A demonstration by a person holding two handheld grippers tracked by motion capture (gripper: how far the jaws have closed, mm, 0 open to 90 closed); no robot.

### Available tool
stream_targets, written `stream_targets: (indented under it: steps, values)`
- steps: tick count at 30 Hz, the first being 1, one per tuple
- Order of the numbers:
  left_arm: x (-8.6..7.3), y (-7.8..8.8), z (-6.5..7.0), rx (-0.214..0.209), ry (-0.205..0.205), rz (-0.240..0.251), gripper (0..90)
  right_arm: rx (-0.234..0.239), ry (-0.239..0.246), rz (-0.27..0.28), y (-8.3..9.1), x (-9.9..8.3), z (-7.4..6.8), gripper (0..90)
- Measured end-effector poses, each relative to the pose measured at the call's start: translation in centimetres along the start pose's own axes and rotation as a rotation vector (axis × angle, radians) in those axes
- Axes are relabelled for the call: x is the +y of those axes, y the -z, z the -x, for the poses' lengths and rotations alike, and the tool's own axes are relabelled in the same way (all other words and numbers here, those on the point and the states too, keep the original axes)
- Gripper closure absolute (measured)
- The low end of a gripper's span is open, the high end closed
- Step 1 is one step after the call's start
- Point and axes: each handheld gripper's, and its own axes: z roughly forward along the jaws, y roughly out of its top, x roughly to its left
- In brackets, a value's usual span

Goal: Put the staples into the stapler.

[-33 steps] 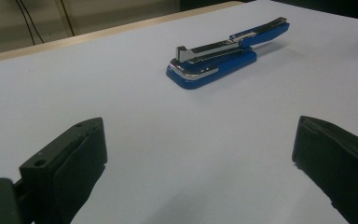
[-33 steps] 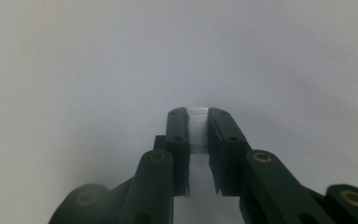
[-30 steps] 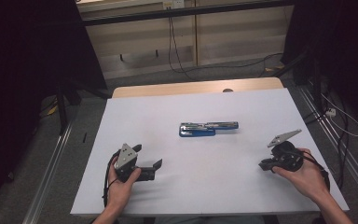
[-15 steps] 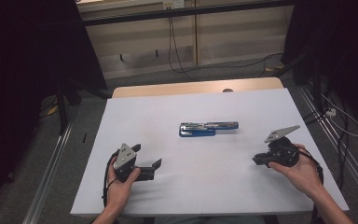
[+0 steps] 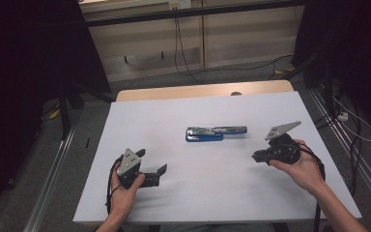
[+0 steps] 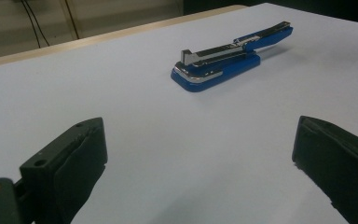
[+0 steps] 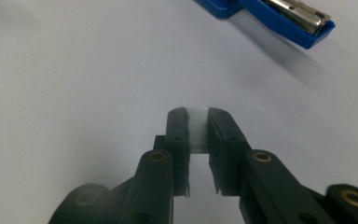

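Note:
A blue stapler [image 5: 216,133] lies folded open flat near the middle of the white table [image 5: 164,116], its metal staple channel facing up [image 6: 223,58]. My left gripper [image 5: 152,162] rests on the table at the near left, open and with nothing between its jaws [image 6: 200,158], pointing at the stapler. My right gripper [image 5: 257,157] hovers to the right of the stapler, shut on a small silvery strip of staples [image 7: 198,133]. The stapler's blue end [image 7: 284,21] lies just ahead of the right gripper's fingertips [image 7: 198,114].
The table's wooden far edge [image 5: 203,91] borders the white sheet. Metal rails [image 5: 53,179] run along the floor on both sides, and cables [image 5: 352,125] lie on the floor at the right. Bare table surface surrounds the stapler.
My right gripper has moved a little left and away from the person, closer to the stapler, still shut. The left gripper and the stapler have stayed put.

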Motion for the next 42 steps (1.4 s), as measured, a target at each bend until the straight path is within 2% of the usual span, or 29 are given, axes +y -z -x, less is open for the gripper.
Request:
stream_targets:
  steps: [2, 12, 18, 22, 31, 34, 42]
  values:
    - [0.0, 0.0, 0.0, -0.001, 0.0, -0.001, 3.2, -0.002, 0.012, 0.005, -0.2, 0.3, 0.1, 79.4]
    - [0.0, 0.0, 0.0, -0.002, 0.0, 0.002, 3.2, -0.002, 0.011, 0.034, -0.7, 1.6, 0.9, 79.4]
    - [0.0, 0.0, -0.1, -0.003, 0.003, 0.003, 3.2, -0.016, 0.035, 0.043, -1.0, 2.6, 1.1, 79.4]
    - [0.0, 0.0, -0.1, -0.002, 0.006, 0.005, 3.2, -0.008, 0.038, 0.056, -1.4, 3.3, 1.3, 79.4]
    - [0.0, 0.1, 0.0, -0.004, 0.006, 0.008, 3.3, 0.016, 0.071, 0.085, -2.4, 5.1, 1.0, 79.4]
    - [0.0, 0.1, -0.1, -0.002, 0.007, 0.005, 3.2, 0.008, 0.086, 0.099, -2.8, 5.7, 0.7, 79.4]
    - [0.0, 0.1, -0.1, -0.002, 0.011, 0.01, 3.3, -0.003, 0.112, 0.088, -4.3, 7.6, 0.3, 79.4]
